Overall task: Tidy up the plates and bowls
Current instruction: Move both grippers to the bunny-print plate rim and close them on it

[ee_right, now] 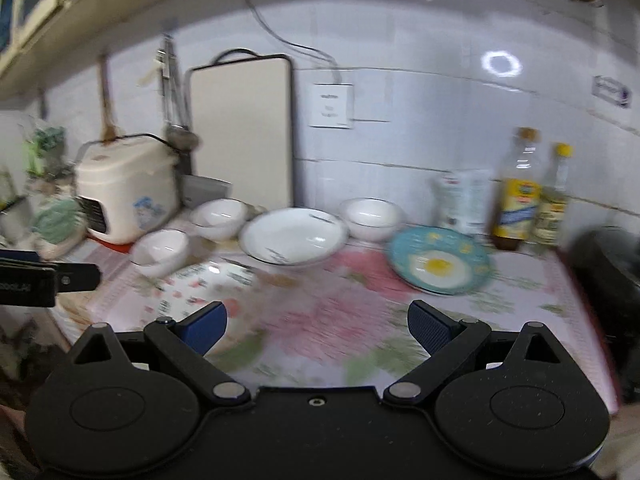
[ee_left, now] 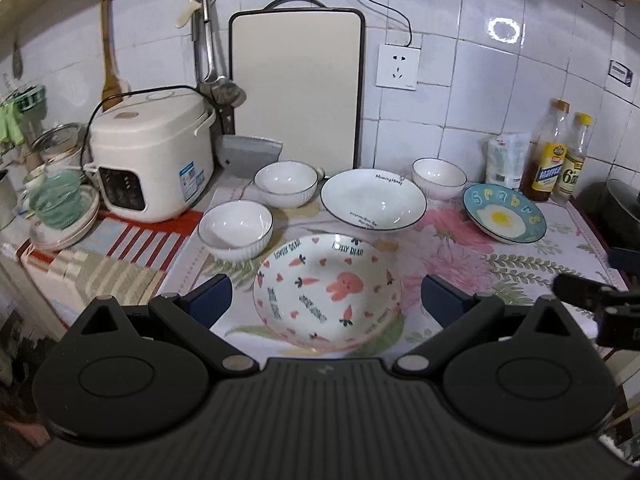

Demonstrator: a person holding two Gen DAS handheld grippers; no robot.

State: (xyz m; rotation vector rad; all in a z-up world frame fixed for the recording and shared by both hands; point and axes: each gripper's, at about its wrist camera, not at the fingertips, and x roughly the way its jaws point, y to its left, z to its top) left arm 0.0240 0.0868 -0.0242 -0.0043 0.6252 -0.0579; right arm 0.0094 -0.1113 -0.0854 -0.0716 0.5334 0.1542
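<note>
The bare floral cloth (ee_right: 328, 320) between the carrot plate (ee_left: 327, 291) and the egg plate (ee_left: 503, 213) left open room on the near right. Three bowls (ee_left: 235, 229) (ee_left: 285, 182) (ee_left: 439, 178) and a white plate (ee_left: 373, 199) crowded the back. A rice cooker (ee_left: 154, 152) blocked the left, bottles (ee_left: 550, 152) the right corner.

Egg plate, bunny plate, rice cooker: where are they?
Egg plate (ee_left: 503, 216), left wrist view, on the yolk.
Bunny plate (ee_left: 327, 292), left wrist view, on its middle.
Rice cooker (ee_left: 152, 152), left wrist view, on its side.
</note>
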